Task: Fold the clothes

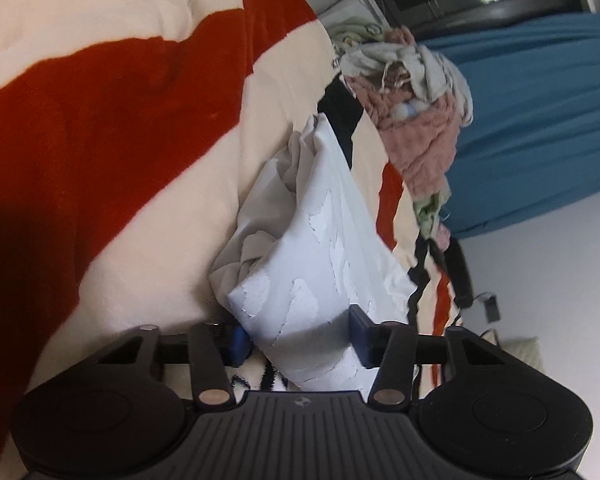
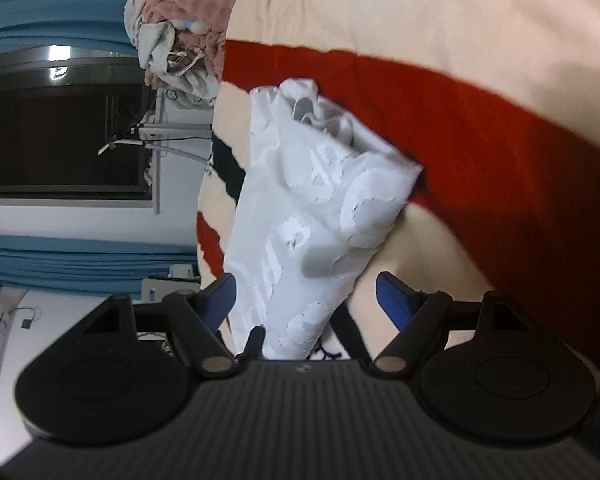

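A white garment with a cracked white print lies bunched on a cream, red and black blanket. In the left wrist view my left gripper has its blue pads pressed against both sides of the garment's near end. In the right wrist view the same white garment runs between the fingers of my right gripper. Those fingers stand wide apart and their blue pads do not touch the cloth.
A heap of pink, white and green clothes lies at the blanket's far edge; it also shows in the right wrist view. Blue curtains, a dark window and a white wall lie beyond.
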### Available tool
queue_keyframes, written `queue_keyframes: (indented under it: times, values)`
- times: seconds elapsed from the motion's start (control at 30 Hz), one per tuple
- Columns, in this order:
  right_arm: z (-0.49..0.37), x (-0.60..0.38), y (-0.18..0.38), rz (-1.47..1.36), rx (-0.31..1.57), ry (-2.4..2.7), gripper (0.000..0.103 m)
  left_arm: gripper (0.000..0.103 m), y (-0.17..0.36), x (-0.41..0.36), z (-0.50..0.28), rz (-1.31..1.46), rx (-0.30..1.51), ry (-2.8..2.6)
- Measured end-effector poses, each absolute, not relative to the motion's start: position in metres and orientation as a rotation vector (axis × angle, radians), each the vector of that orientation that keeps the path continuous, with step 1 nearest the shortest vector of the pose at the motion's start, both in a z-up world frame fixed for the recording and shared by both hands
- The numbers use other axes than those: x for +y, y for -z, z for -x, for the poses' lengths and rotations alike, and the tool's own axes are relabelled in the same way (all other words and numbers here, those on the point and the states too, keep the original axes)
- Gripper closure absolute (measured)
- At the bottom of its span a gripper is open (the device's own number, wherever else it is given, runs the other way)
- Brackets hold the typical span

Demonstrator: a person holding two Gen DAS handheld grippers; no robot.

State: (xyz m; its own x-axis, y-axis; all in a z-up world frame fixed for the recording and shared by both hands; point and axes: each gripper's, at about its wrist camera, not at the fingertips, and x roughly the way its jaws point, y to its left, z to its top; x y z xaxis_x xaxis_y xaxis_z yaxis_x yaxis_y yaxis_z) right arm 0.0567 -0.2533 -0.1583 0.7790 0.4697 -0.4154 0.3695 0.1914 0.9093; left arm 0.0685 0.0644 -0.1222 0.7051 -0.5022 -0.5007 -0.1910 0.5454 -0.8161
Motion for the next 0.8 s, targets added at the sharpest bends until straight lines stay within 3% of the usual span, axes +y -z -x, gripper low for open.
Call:
queue_keyframes:
  times: [0.1,0.2,0.3,0.43,0.67,0.8]
  values:
    - [-0.069,-0.247,0.17,-1.482,0.733,-0.114,0.024,0.069,0.122,0.069,-0.069,1.053,0.765,0.215]
    - [-0.084,-0.239,0.18,-1.493,0.764,-0.127,0.026,0.074,0.121,0.075,-0.067,1.105,0.72,0.231]
    - [-0.086,-0.242,0.183,-1.464,0.732,-0.036,0.041,0.075,0.12,0.077,-0.066,1.111,0.701,0.238]
    - [-0.084,-0.252,0.177,-1.367,0.615,0.104,0.047,0.076,0.122,0.079,-0.058,1.121,0.684,0.25]
    - [-0.085,-0.251,0.172,-1.299,0.568,0.091,0.083,0.076,0.123,0.078,-0.051,1.129,0.682,0.253]
    - [-0.071,-0.254,0.156,-1.313,0.504,0.061,0.085,0.076,0.11,0.08,-0.045,1.16,0.671,0.288]
